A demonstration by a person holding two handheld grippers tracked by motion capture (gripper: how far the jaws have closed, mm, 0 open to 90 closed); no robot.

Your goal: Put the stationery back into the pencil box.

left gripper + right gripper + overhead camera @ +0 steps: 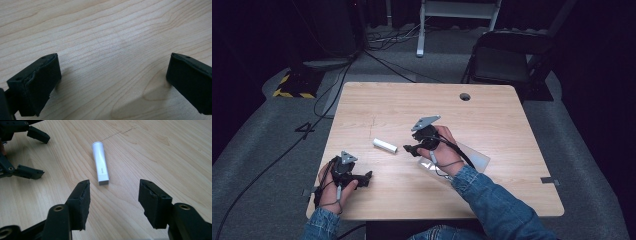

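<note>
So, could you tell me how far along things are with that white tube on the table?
Nothing looks done yet: the white tube lies flat on the table, untouched. In hand: the right tongs are open and aimed at it, just short of its near end. The left tongs sit open over bare wood. The grasp itself is left.

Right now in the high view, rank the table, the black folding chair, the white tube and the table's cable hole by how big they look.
1. Table
2. Black folding chair, though it stands farther off, so its rank is less sure
3. White tube
4. Cable hole
</note>
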